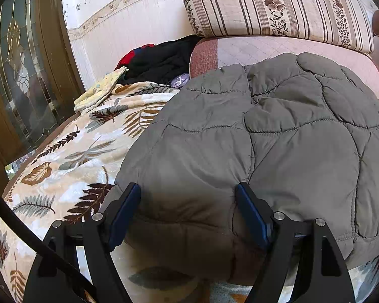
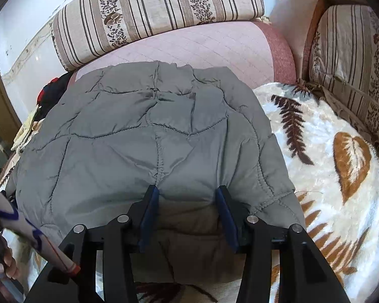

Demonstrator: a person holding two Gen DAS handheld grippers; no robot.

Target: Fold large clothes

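Grey quilted jacket point(image 1: 278, 139) folded, near edge between both open claws point(image 2: 187, 214)

We see bright daylight in both wrist views, coming from the upper left. It washes out the white wall point(image 1: 128, 32) and puts a sheen on the leaf-patterned blanket point(image 2: 323, 136). Each gripper casts a soft shadow on the near edge of the grey quilted jacket point(image 1: 265, 139). Fisheye distortion bends the edges; dark vignettes fill the corners. Focus stays sharp.
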